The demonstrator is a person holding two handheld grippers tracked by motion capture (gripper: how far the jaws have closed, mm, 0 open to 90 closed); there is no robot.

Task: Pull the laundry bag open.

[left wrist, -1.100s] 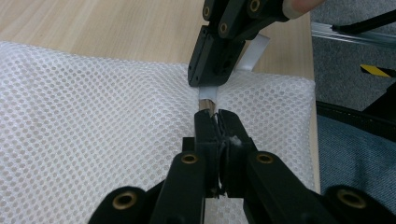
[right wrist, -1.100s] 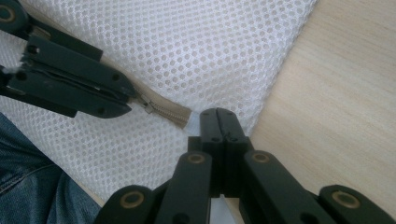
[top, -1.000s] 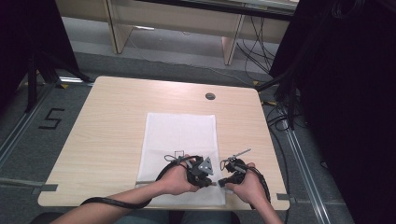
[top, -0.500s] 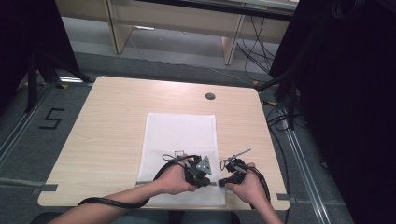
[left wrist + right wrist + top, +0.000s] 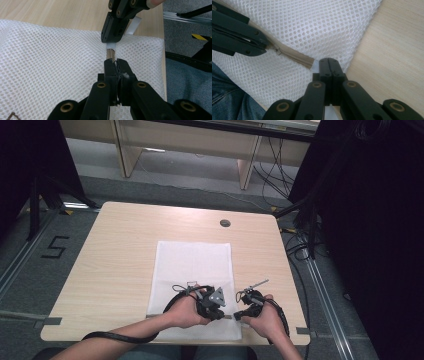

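Mesh bag point(image 5: 194, 270): white, lies flat on the near middle of the surface point(image 5: 120, 255), its near edge by the person's side.
Zipper point(image 5: 294, 58): tan, runs along the bag's near edge between the two grippers.
Left hand-held gripper point(image 5: 116, 65): jaws pressed together on the zipper, seemingly at its slider; some white mesh is caught between them.
Right hand-held gripper point(image 5: 328, 62): jaws closed on the white tab at the zipper's end, by the bag's corner.
Right gripper view: shows the zipper's teeth and the pull point(image 5: 278, 51) by the left gripper's jaws.
High view: both hands close together at the surface's near edge; bare wood lies open left, right and beyond the bag.
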